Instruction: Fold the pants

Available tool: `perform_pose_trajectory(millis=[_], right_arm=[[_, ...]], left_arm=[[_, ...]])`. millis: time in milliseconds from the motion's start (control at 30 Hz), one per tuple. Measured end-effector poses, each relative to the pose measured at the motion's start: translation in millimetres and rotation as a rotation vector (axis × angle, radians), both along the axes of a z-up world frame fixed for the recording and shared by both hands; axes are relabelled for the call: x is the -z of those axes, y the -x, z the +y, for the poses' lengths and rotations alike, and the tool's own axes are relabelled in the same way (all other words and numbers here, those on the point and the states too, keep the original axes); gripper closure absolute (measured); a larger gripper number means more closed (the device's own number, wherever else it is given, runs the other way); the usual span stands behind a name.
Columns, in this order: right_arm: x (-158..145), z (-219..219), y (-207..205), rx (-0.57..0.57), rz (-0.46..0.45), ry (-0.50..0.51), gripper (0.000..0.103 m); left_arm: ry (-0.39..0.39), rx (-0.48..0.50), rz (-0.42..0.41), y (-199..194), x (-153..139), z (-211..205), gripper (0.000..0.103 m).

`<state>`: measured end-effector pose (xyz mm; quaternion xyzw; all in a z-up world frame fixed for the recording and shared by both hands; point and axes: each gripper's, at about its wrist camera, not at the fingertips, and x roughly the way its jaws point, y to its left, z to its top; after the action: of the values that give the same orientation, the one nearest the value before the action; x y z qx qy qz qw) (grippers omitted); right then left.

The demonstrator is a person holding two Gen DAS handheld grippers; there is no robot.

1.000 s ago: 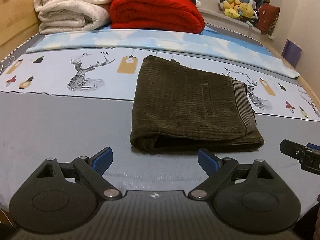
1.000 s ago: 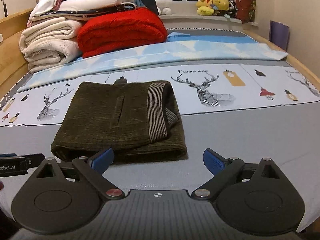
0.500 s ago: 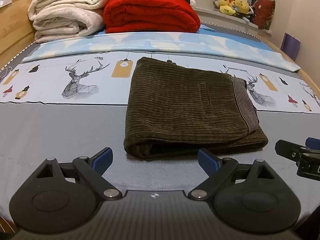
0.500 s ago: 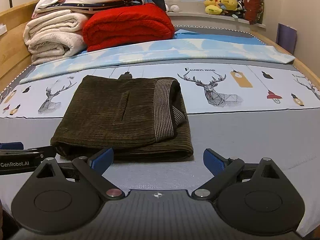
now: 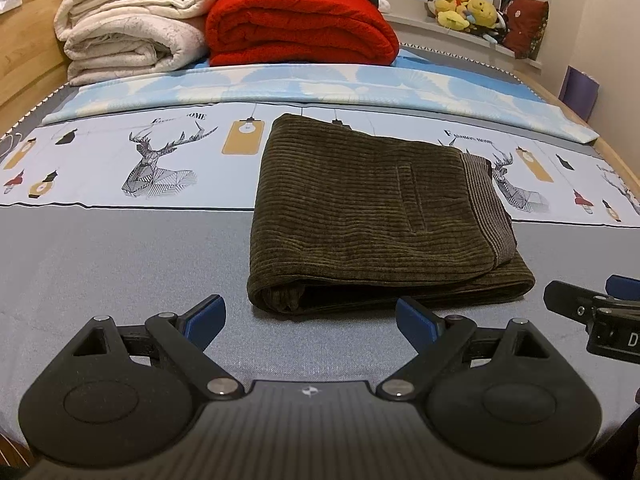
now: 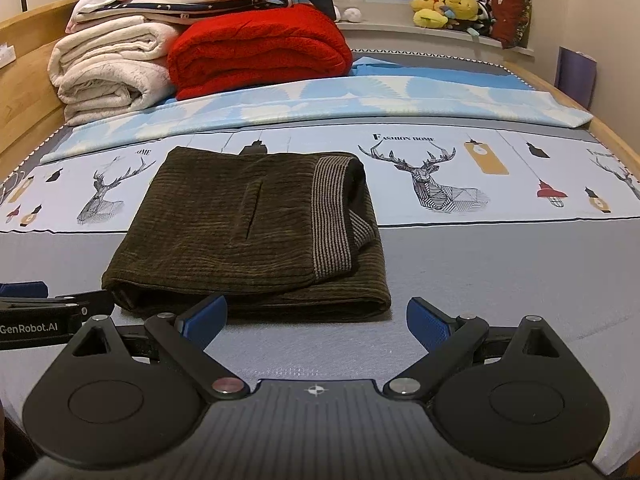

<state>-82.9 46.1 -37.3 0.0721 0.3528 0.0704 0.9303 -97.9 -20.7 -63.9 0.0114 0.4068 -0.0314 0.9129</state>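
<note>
both the left gripper and the right gripper sit spread wide and empty, low in frame. the folded pants lie mid-frame on the bed. a careless nudge could spring the loose waistband layer open.

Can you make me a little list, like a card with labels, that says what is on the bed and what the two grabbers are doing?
pants: dark green corduroy pants, folded into a flat bundle, striped waistband on top at the right side
surface: bed sheet with deer pictures
left gripper: jaws open, empty, just in front of the pants
right gripper: jaws open, empty, near the pants' front edge
behind: red blanket beside cream blankets
far back: yellow plush toys on the ledge
</note>
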Motion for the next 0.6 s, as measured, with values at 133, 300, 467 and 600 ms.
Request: perform_pose_trajectory(millis=[133, 300, 467, 600], right_arm=[[-0.1, 0.7, -0.1, 0.001, 0.000, 0.001, 0.006], [-0.5, 0.6, 0.6, -0.004, -0.001, 0.002, 0.006], [-0.5, 0.6, 0.9, -0.007, -0.003, 0.003, 0.006], [-0.4, 1.4, 0.7, -0.006, -0.002, 0.003, 0.006]], left_arm=[[0.001, 0.006, -0.004, 0.7, -0.7, -0.1, 0.008], [0.005, 0.012, -0.006, 1.4, -1.5, 0.5, 0.008], [0.005, 0.024, -0.013, 2.1, -2.4, -1.0, 0.008], [0.008, 0.027, -0.014, 1.6, -2.4, -1.3, 0.008]])
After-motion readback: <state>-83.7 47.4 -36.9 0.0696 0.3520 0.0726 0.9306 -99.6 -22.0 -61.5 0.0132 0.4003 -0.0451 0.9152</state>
